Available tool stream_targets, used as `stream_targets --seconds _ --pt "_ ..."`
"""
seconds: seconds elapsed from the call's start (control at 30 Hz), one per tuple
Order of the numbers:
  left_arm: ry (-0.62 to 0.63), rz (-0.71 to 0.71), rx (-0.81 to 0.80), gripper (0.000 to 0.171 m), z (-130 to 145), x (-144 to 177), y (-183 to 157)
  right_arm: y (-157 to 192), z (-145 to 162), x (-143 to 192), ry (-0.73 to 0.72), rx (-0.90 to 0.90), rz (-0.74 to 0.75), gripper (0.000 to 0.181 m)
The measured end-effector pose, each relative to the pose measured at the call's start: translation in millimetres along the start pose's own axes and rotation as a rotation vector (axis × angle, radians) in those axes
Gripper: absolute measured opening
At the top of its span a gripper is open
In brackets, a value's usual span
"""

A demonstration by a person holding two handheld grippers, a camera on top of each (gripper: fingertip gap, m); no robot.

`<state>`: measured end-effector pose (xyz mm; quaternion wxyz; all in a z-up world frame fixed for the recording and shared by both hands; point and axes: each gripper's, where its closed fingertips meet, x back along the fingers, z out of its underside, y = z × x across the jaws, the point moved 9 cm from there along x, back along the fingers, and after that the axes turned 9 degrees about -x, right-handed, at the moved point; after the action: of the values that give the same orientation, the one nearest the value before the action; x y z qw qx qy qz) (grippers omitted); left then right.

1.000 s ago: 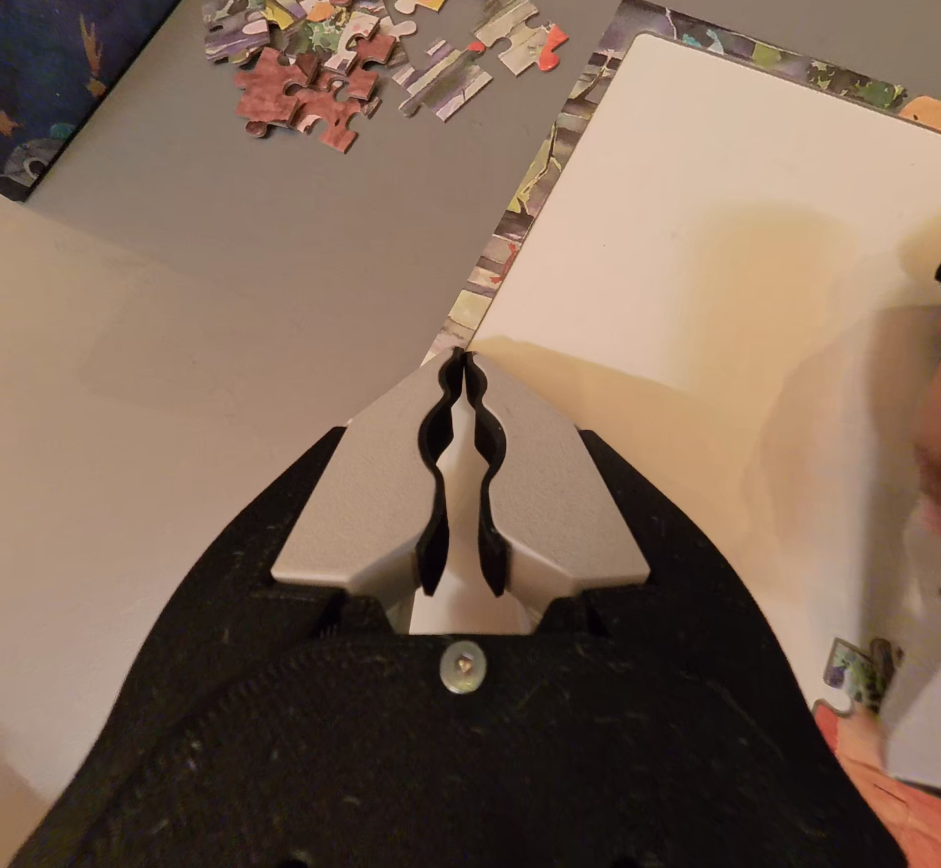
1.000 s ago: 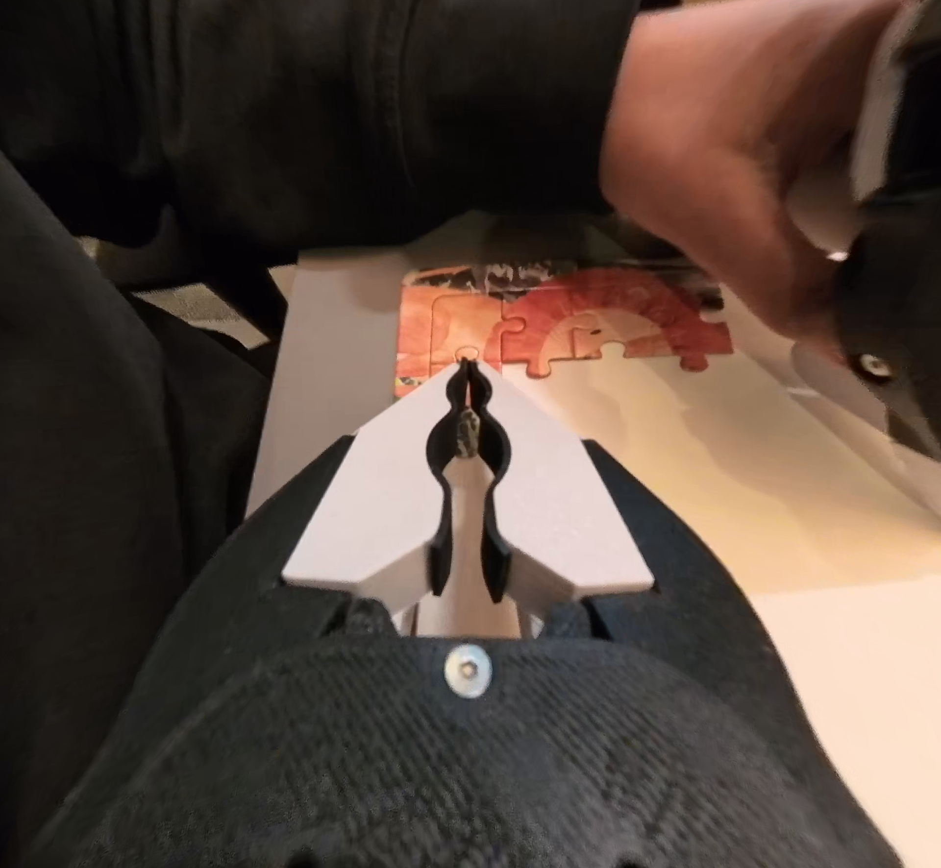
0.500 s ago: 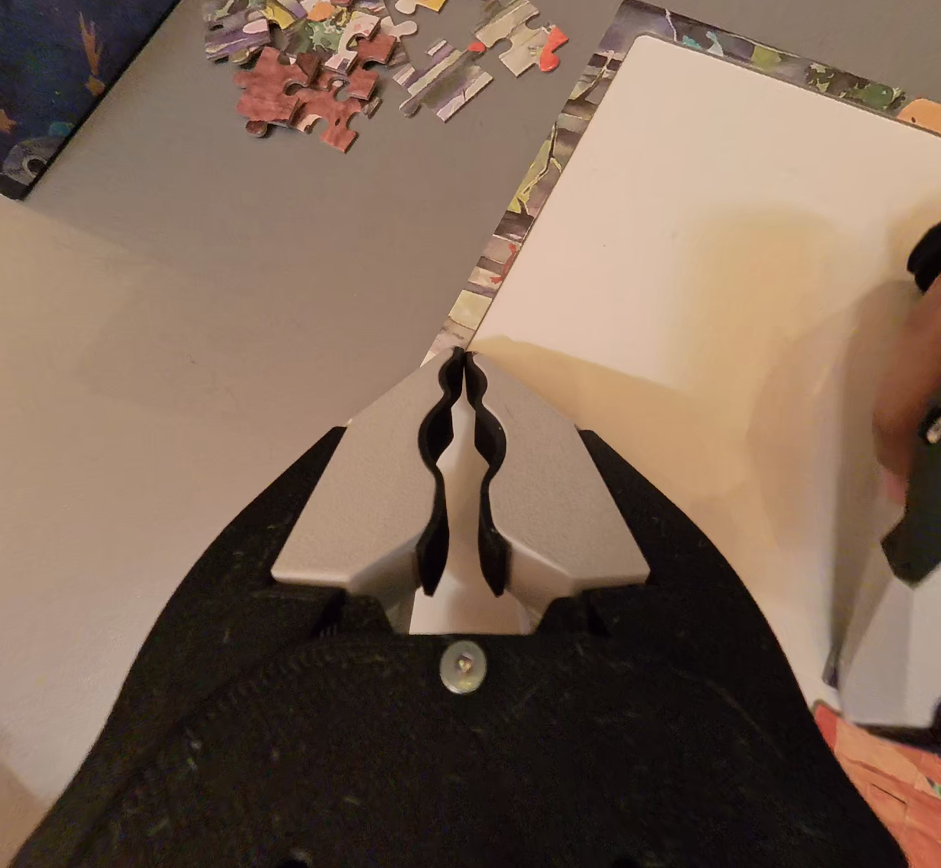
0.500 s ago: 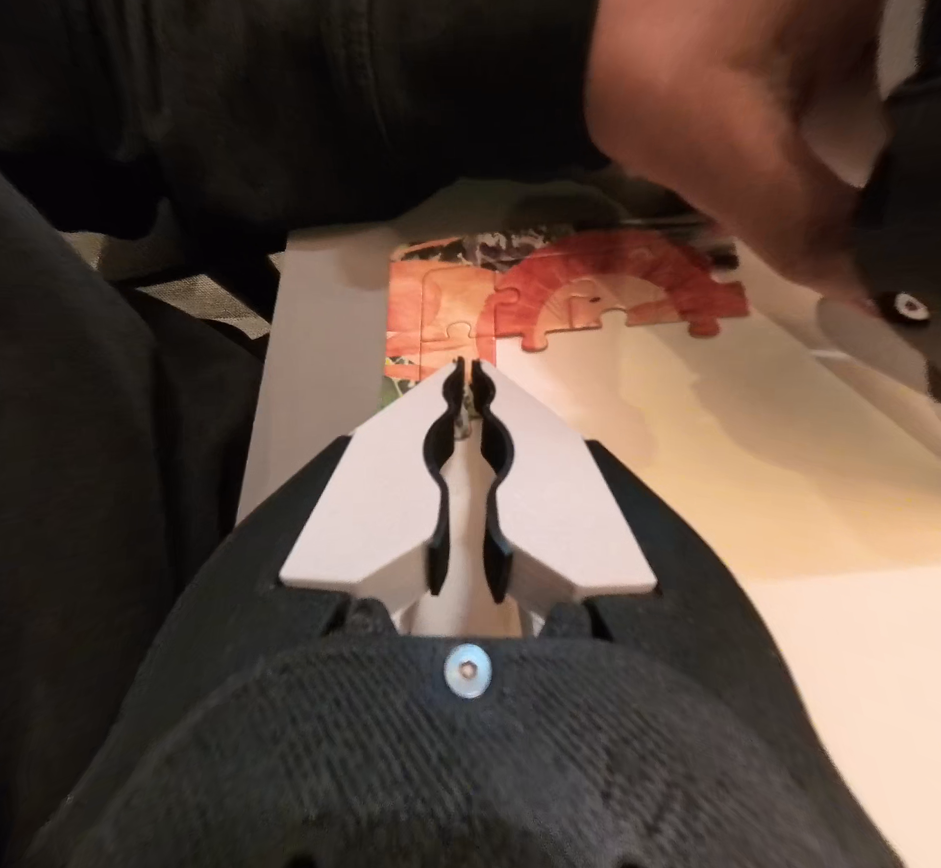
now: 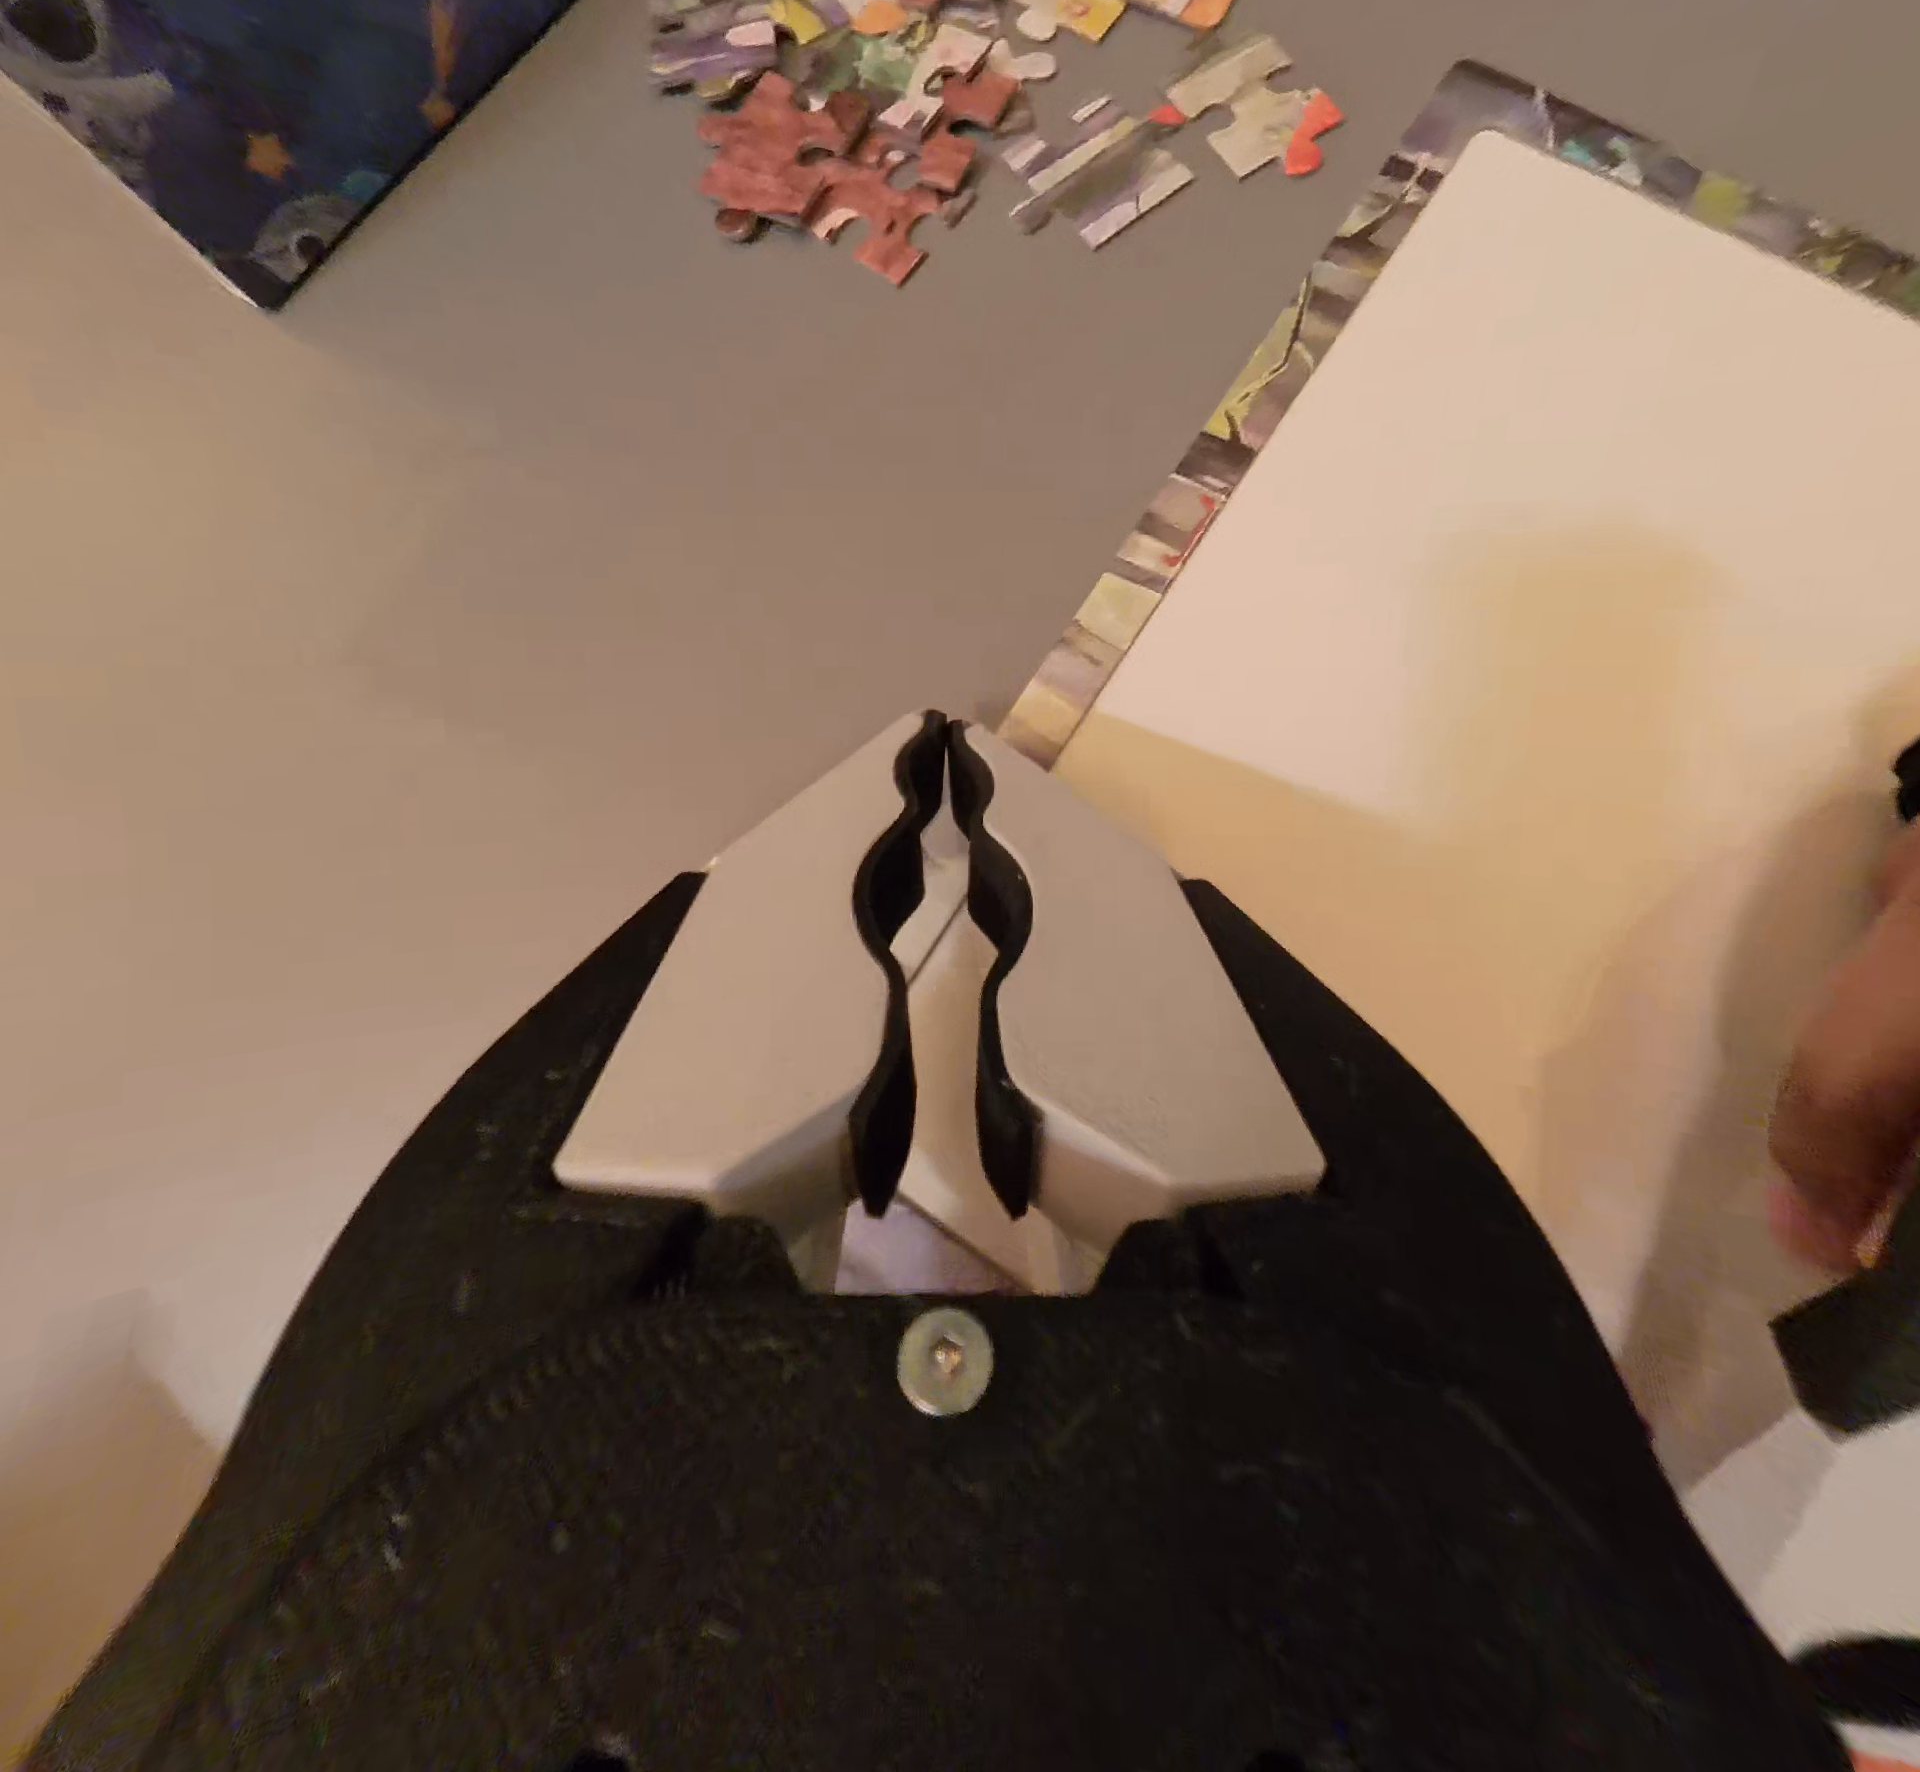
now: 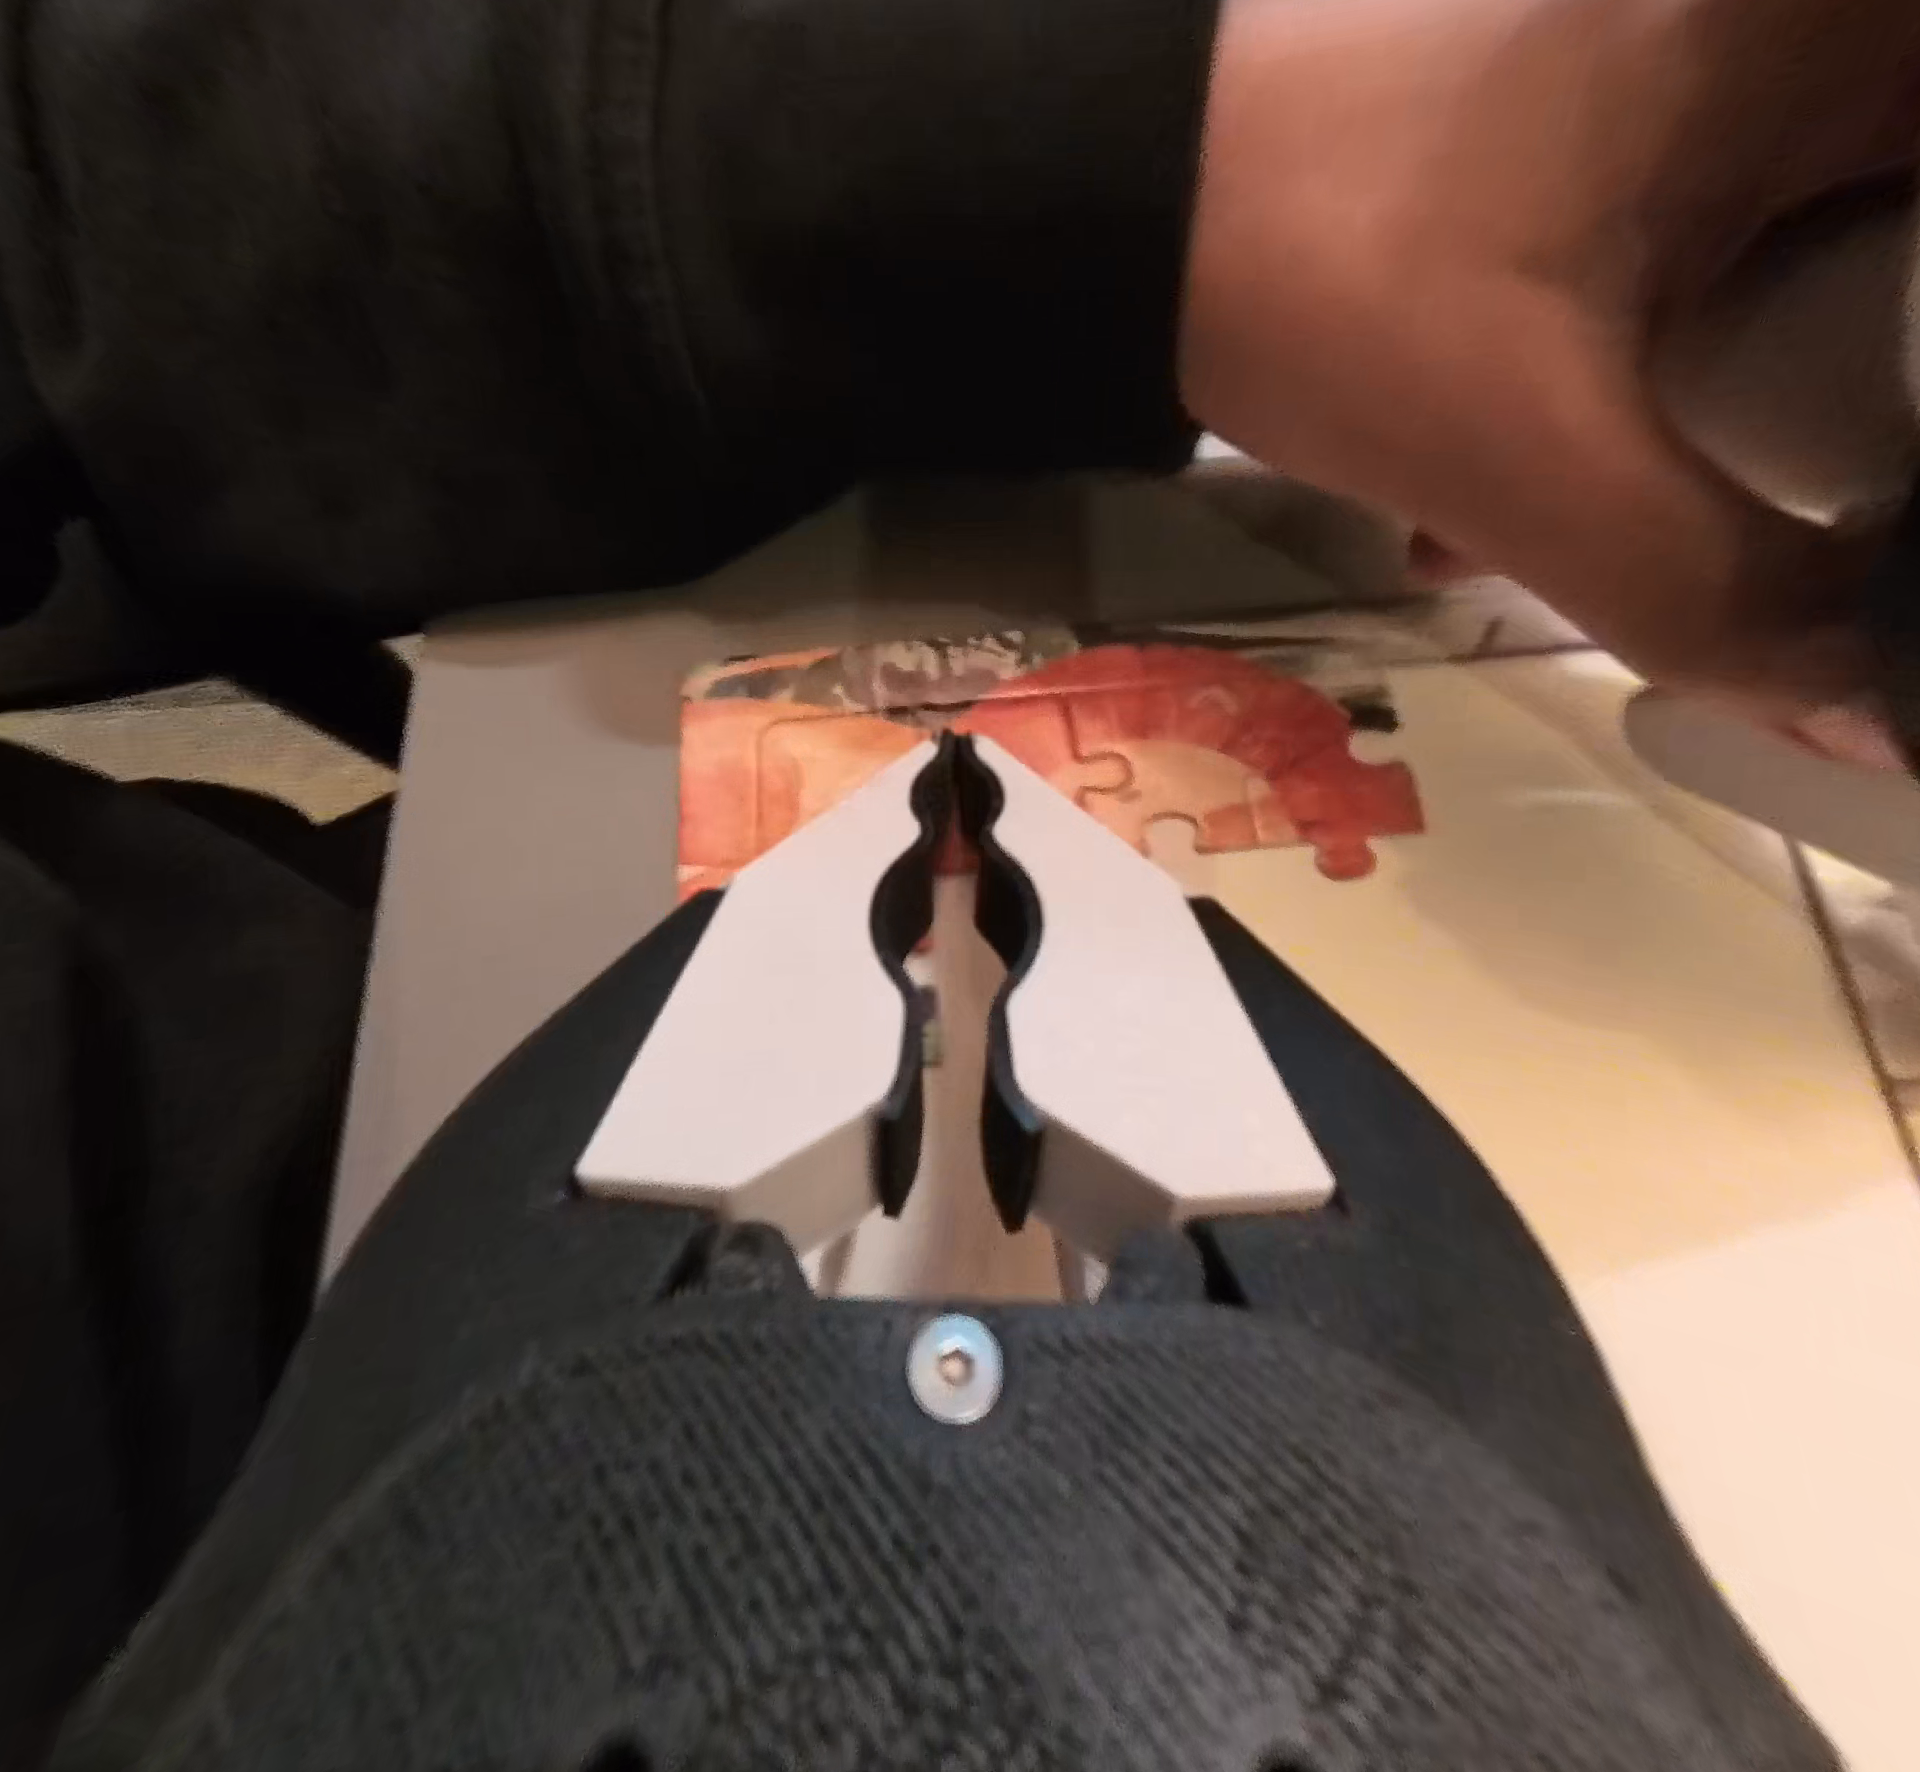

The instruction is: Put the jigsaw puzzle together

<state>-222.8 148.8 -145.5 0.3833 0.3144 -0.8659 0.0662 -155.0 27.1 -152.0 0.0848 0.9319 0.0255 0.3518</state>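
Loose puzzle pieces (image 5: 935,91) on the bench (image 5: 675,475) well ahead of the left hand-held gripper (image 5: 943,730), puzzle board (image 5: 1507,496) to its right, joined pieces (image 6: 1226,766) just beyond the right hand-held gripper (image 6: 954,746)

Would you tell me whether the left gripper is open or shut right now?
Shut: the left gripper has its black fingertips meeting, with nothing visible between them.

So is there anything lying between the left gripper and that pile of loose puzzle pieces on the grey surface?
Nothing visible does. Ahead of the left gripper, which is shut and empty, only bare grey surface stretches up to the loose puzzle pieces. The white board with its picture border lies off to the right, outside that line.
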Motion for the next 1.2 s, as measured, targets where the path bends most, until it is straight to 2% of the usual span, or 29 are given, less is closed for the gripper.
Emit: stream_targets --seconds 0.1,0.27,0.4,0.53,0.6,0.67,0.83,0.93,1.07,1.17,1.2 --pt "0.01 0.039 0.014 0.0 2.4 -5.1 -1.8 7.4 1.0 -2.2 0.022 0.027 -0.079 0.0" --pt "-0.001 0.054 0.039 0.0 3.9 -6.5 0.1 -7.0 -0.9 -0.2 -0.019 0.047 0.092 0.0" --pt "0.006 0.05 0.034 0.0 4.3 -7.7 -0.6 6.9 0.6 -3.2 0.03 0.029 -0.111 0.0" --pt "0.003 0.054 0.041 0.0 4.5 -7.9 -0.2 -10.5 -0.1 1.5 0.008 -0.025 0.011 0.0" --pt "0.004 0.052 0.04 0.0 4.4 -7.9 -0.3 -21.5 1.3 8.0 0.0 -0.024 0.109 0.0" --pt "0.006 0.05 0.036 0.0 4.3 -7.9 -0.5 -24.8 2.6 15.9 -0.011 -0.001 0.143 0.0" --pt "0.008 0.046 0.031 0.0 4.1 -7.8 -0.9 -6.1 17.0 31.4 0.012 0.11 -0.11 0.0" --pt "0.007 0.047 0.034 0.0 4.2 -7.8 -0.7 -7.1 24.7 36.5 0.043 0.128 -0.1 0.0" --pt "0.006 0.049 0.036 0.0 4.3 -7.9 -0.5 0.3 29.6 35.9 0.093 0.134 -0.169 0.0" --pt "0.004 0.051 0.039 0.0 4.4 -7.8 -0.4 0.4 26.3 41.8 0.043 0.171 -0.124 0.0" --pt "0.004 0.052 0.04 0.0 4.4 -7.8 -0.3 1.2 24.9 44.3 0.021 0.164 -0.132 0.005"
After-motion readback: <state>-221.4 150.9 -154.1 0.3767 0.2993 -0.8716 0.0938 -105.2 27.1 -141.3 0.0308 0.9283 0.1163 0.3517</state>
